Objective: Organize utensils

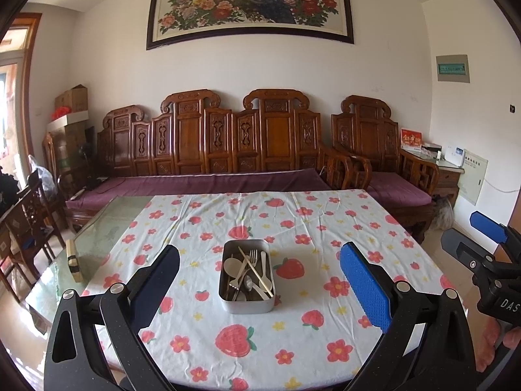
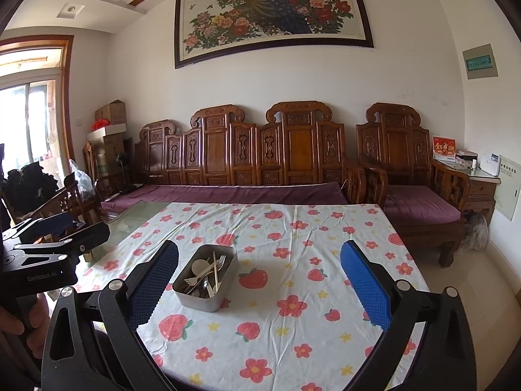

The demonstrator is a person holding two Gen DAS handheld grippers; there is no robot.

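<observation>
A metal tray (image 1: 228, 303) stands on the flowered tablecloth (image 1: 293, 342) near the table's middle. It holds several utensils (image 1: 250, 272): forks, spoons and chopsticks, piled loosely. My left gripper (image 1: 260, 280) is open and empty, held back above the near table edge, the tray lying between its fingers in view. My right gripper (image 2: 260, 280) is open and empty; the tray (image 2: 195, 299) with the utensils (image 2: 208, 272) lies ahead and left of its middle. The right gripper also shows at the left wrist view's right edge (image 1: 488, 251).
A small wooden block (image 1: 73, 260) stands on the bare glass table part (image 1: 97, 238) at the left. A carved wooden sofa (image 1: 228, 150) runs behind the table. Wooden chairs (image 1: 29, 221) stand at the left. The left gripper's body (image 2: 49, 244) shows at the right wrist view's left.
</observation>
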